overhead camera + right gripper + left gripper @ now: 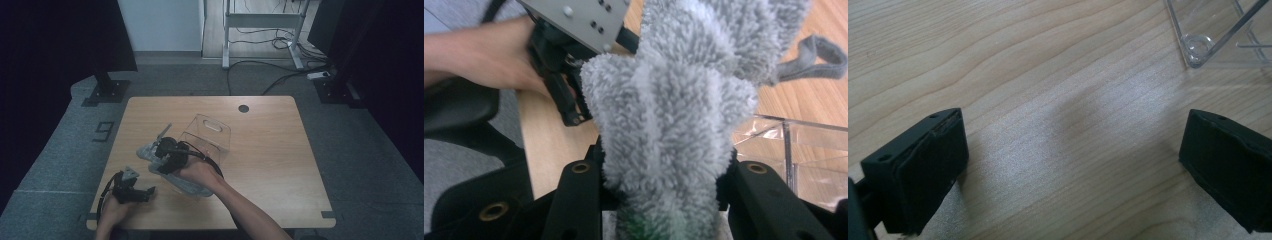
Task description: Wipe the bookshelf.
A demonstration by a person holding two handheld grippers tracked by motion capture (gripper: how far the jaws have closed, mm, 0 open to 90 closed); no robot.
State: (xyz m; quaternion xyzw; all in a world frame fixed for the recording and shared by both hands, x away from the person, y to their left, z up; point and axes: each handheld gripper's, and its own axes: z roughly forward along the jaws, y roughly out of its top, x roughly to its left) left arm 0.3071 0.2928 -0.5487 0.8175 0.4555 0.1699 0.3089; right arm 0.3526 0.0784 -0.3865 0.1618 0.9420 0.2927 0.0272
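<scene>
— So, where is the grey fluffy cloth (pixel 669 110) at this moment?

— Clamped in the right tool (pixel 167 155). In the right gripper view the two black jaws press into the pile from both sides, and the cloth bulges up out of them, bunched and folded. A flat grey hanging loop (pixel 811 60) sticks out from its upper edge.

— And seen from above?

— From the high view the cloth (pixel 146 151) hangs around the right tool over the left half of the wooden surface (pixel 270 150), just beside a clear plastic box (pixel 207 135). The box looks tipped, its handle cut-out facing up and away.

— What about the left tool?

— The left tool (pixel 136 191) sits low near the front left corner of the surface, well apart from the cloth. In the left gripper view its jaws stand wide apart with bare wood grain between them; they grip nothing. A corner of the clear box (pixel 1198 47) shows at the top right of that view.

— Do the two tools touch?

— No. The right gripper view shows the left tool (pixel 569 75) farther off, behind the cloth, in the person's hand (pixel 484 55).
</scene>
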